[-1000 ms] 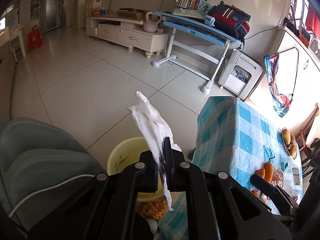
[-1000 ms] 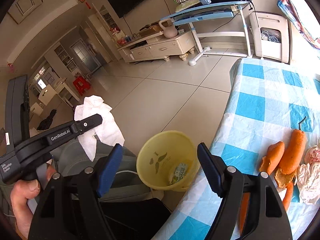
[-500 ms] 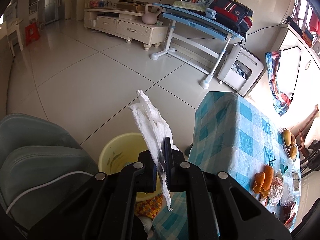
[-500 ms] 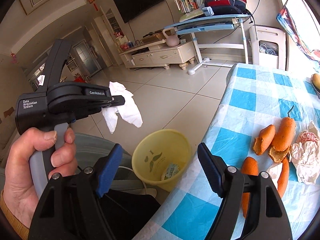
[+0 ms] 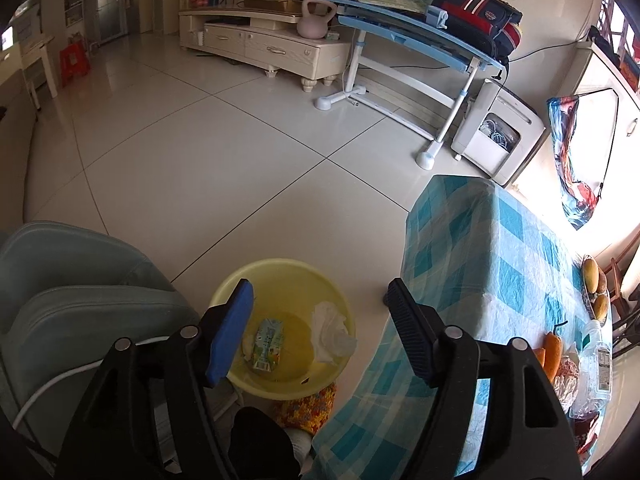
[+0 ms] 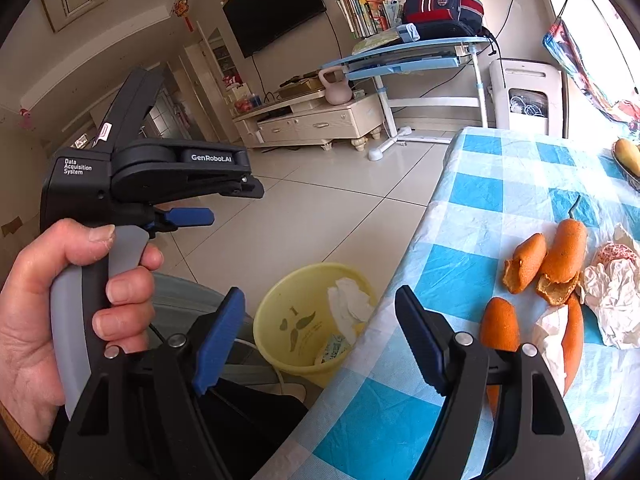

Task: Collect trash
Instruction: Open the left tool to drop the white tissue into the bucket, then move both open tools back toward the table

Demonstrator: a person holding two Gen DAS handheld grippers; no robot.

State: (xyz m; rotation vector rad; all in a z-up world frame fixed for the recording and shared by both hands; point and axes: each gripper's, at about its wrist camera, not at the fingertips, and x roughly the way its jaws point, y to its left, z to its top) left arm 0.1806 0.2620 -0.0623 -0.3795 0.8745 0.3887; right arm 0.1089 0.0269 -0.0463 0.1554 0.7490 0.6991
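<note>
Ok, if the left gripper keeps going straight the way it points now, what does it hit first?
Probably the yellow bin: the open left gripper points down into it, toward the tissue and carton inside. Depth is unclear.

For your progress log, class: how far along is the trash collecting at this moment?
Done: a white tissue and a small carton lie in the yellow bin. In hand: nothing; the left gripper has just opened above the bin, and the right gripper is open. Left: orange peels and crumpled paper on the table.
</note>
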